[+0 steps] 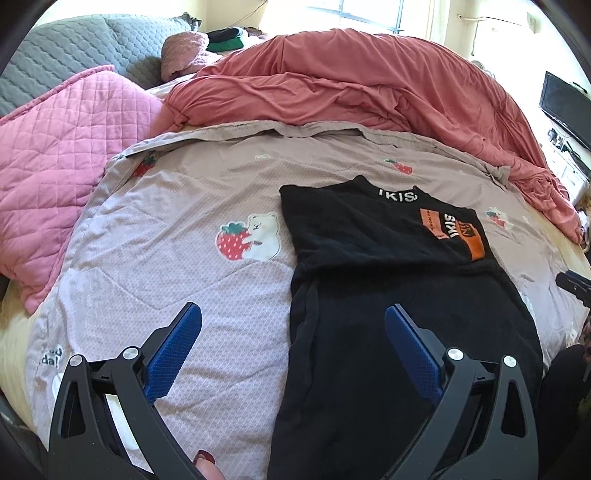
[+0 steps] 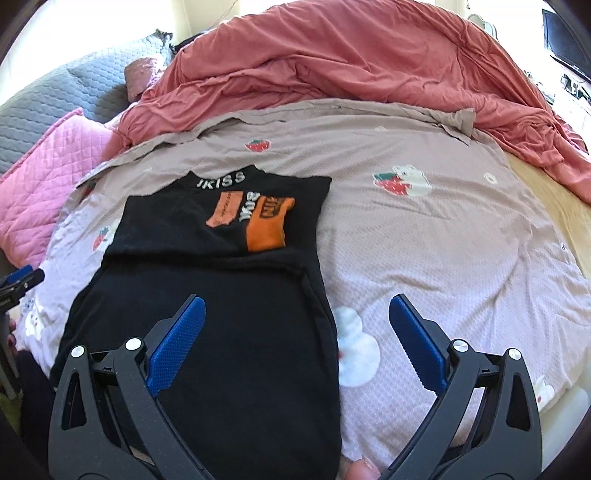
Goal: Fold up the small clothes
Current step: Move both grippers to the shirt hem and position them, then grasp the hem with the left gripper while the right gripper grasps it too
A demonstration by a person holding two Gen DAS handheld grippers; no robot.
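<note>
Sunlit window [image 1: 373,14], rumpled bed [image 1: 332,85], monitor [image 1: 567,109]

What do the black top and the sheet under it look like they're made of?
Black top: soft matte knit, probably cotton jersey; it drapes limp, with a printed orange patch. Strawberry sheet: thin woven fabric with a fine dotted, waffle-like texture, creasing easily. Neither fibre is certain.

one black shirt [image 1: 388,295], two tools, left tool [image 1: 293,317], right tool [image 2: 297,306]
</note>
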